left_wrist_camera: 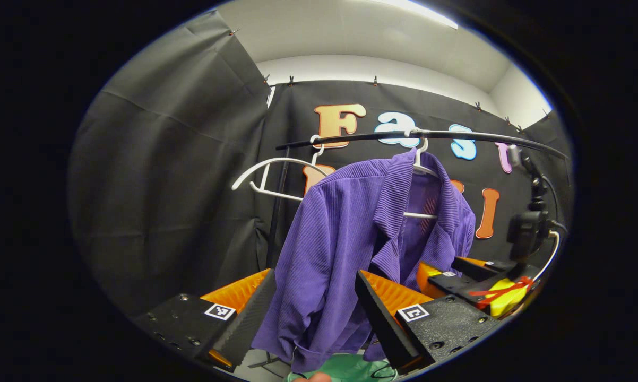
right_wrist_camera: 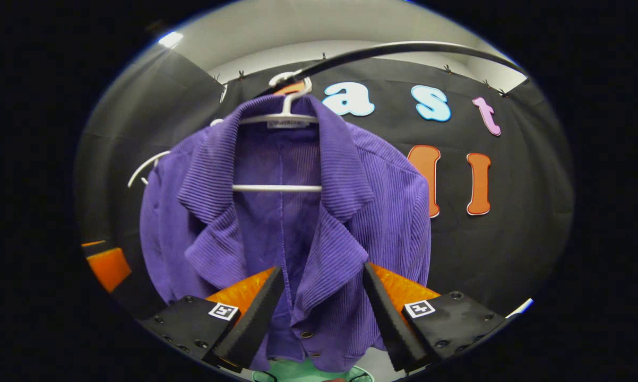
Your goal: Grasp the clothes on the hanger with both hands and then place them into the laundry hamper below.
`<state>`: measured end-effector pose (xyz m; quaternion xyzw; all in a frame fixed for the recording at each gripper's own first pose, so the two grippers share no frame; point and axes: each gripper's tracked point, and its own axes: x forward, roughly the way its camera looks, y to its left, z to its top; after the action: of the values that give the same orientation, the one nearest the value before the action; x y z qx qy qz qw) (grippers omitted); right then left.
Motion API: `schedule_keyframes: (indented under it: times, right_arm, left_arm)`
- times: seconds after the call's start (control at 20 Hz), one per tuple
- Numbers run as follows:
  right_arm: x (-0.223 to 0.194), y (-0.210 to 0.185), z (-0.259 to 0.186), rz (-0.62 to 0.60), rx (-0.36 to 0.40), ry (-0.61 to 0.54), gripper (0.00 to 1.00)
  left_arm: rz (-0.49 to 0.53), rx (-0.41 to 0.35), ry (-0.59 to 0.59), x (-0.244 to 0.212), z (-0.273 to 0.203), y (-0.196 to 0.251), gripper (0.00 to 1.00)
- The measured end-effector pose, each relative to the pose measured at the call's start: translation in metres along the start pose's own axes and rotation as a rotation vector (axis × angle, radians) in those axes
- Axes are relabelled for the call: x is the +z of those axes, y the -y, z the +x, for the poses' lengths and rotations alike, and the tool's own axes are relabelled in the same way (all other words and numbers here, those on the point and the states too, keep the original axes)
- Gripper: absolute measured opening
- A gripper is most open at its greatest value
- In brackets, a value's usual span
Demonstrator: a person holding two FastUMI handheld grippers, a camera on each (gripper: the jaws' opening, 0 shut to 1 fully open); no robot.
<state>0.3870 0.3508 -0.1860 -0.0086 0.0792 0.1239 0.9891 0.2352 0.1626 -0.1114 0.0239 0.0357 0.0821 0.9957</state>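
A purple corduroy jacket (left_wrist_camera: pixel 345 223) (right_wrist_camera: pixel 298 212) hangs on a white hanger (left_wrist_camera: pixel 422 159) (right_wrist_camera: pixel 287 114) from a black rail (left_wrist_camera: pixel 457 135) (right_wrist_camera: pixel 404 48). My left gripper (left_wrist_camera: pixel 313 276) is open, and the jacket's left sleeve side hangs between its spread fingers. My right gripper (right_wrist_camera: pixel 323 268) is also open, its fingers straddling the jacket's front panel below the lapel. In the left gripper view the right gripper (left_wrist_camera: pixel 473 281) shows beside the jacket's right edge. A green hamper (left_wrist_camera: pixel 345 369) (right_wrist_camera: pixel 298 371) peeks out below the hem.
An empty white hanger (left_wrist_camera: pixel 276 175) hangs on the rail left of the jacket. The rail's black upright post (left_wrist_camera: pixel 276 212) stands behind it. A black device with a white cable (left_wrist_camera: pixel 526 233) sits at the right. Black cloth walls close in behind and to the left.
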Motion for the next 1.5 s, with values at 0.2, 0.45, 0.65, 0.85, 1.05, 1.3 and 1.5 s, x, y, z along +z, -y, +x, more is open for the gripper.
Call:
schedule_keyframes:
  times: [0.2, 0.45, 0.65, 0.85, 1.05, 1.3, 1.5]
  right_arm:
    - [-0.02, 0.027, 0.038, 0.051, 0.01, -0.036, 0.94]
    - [-0.009, 0.062, 0.038, 0.059, 0.118, -0.002, 0.47]
    - [0.005, 0.078, 0.014, 0.067, 0.212, 0.022, 0.3]
    - [0.022, 0.086, 0.0, 0.049, 0.279, 0.074, 0.33]
    - [0.03, 0.102, -0.002, 0.026, 0.245, 0.103, 0.16]
    - [0.026, 0.09, -0.013, -0.014, 0.314, 0.098, 0.12]
    - [0.03, 0.089, -0.02, -0.036, 0.303, 0.122, 0.12]
  left_arm:
    - [-0.006, 0.071, 0.028, 0.002, -0.017, 0.021, 0.96]
    - [0.008, 0.106, 0.036, -0.013, -0.002, 0.057, 0.99]
    - [-0.011, 0.091, 0.0, -0.039, 0.023, 0.093, 0.96]
    - [-0.032, 0.069, -0.023, -0.065, 0.051, 0.122, 0.93]
    - [-0.053, 0.148, -0.017, -0.084, 0.082, 0.123, 0.92]
    - [-0.08, 0.224, 0.032, -0.086, 0.11, 0.099, 0.93]
    - [-0.036, 0.229, 0.064, -0.074, 0.11, 0.082, 0.48]
